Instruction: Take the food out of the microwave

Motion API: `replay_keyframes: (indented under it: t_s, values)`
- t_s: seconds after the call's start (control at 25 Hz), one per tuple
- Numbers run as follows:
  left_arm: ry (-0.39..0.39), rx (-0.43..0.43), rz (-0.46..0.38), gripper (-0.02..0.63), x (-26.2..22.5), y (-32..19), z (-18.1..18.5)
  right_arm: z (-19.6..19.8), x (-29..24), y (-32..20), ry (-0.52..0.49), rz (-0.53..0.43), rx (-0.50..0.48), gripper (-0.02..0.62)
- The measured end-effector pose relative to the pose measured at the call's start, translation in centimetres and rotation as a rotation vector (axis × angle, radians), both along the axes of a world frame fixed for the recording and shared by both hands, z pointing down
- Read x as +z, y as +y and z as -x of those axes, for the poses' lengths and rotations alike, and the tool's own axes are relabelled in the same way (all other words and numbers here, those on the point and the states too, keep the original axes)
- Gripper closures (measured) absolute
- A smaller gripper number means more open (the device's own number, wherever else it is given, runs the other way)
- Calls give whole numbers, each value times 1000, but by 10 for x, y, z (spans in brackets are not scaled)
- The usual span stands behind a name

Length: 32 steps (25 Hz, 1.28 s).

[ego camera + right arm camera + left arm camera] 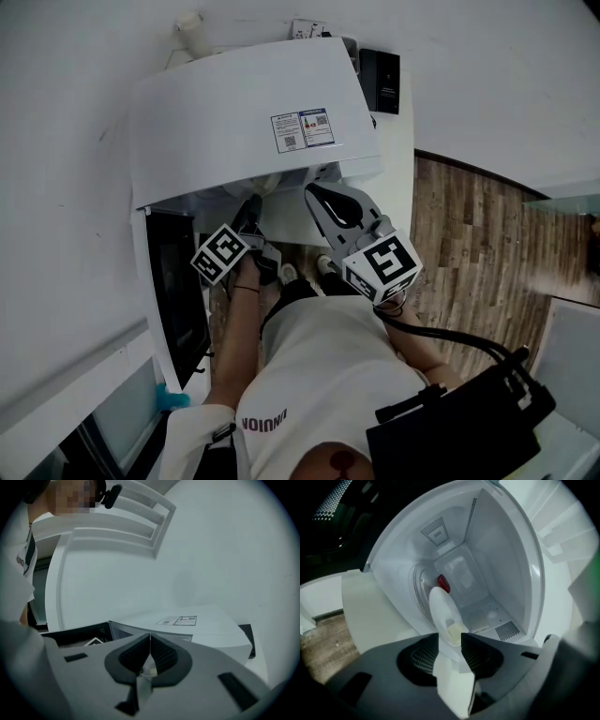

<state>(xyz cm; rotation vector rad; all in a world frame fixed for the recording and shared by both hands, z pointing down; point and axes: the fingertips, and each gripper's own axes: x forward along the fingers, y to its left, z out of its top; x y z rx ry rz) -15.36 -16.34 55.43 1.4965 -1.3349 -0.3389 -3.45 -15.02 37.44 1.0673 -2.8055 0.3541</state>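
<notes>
The white microwave [244,112] stands with its dark door [178,291] swung open to the left. My left gripper [251,208] reaches into the opening. In the left gripper view, which is rolled to one side, a white plate [443,609] shows edge-on in the cavity [497,550], with a red piece of food [443,583] at its far end. The left gripper [450,637] is open, its jaws standing on either side of the plate's near rim. My right gripper [313,192] hangs shut and empty at the microwave's front right; the right gripper [150,637] looks over the microwave's top [206,630].
A white wall lies behind the microwave, with a black box [380,80] mounted at the right. Wooden floor [469,244] lies to the right. The person's torso and a black bag [469,422] fill the lower part of the head view. The open door [79,637] stands to the left.
</notes>
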Motion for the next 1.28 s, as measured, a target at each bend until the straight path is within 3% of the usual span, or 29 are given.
replay_keyframes:
  t_s: [0.88,1.28]
  values:
    - [108,-15,43,465,18,-10,-4,-1,3,-6,17,14,17,572]
    - [163,-27,21,525,14,-14,-8,-2,4,-8,21,15,19,572]
